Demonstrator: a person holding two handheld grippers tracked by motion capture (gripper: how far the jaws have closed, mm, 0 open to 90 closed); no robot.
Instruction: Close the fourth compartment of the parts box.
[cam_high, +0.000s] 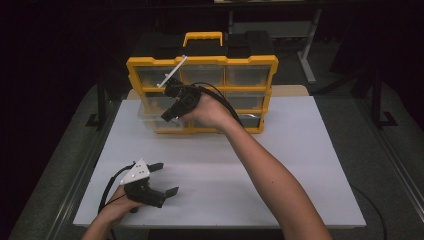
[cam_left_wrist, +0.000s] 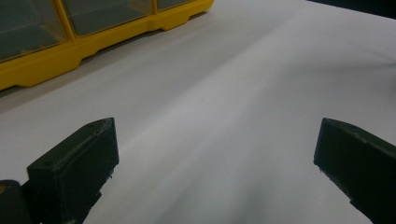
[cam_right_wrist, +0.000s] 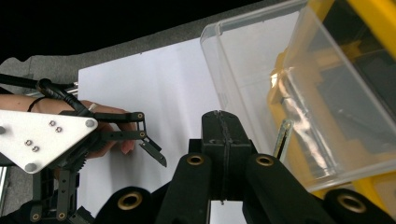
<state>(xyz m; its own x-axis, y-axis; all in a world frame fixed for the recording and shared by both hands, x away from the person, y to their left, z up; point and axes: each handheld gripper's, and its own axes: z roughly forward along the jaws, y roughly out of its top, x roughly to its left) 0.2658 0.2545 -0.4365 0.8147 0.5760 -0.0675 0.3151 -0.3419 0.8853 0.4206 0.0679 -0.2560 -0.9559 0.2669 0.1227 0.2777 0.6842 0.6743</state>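
At the left of the high view, the left claw hovers low over the near part of the white bench, held in the person's left hand, with its grey three-cornered plate on top and its cable trailing back toward the wrist. Its jaws stand wide apart with nothing between them; the left gripper view shows only bare white surface in the gap, and the yellow base of the organiser runs across the top left, well apart from that claw. Further right and further back, the right claw is held in the person's right hand at the front of the yellow parts organiser, which stands upright at the far edge of the bench with a yellow carrying handle on top. The right gripper view shows this claw's jaws pressed flat together with nothing between them. Just beside them, on the right of that view, a clear plastic drawer sticks partway out of the organiser's lower left corner, tilted and still seated in its yellow frame. Whether the closed jaws touch the drawer's wall cannot be told.
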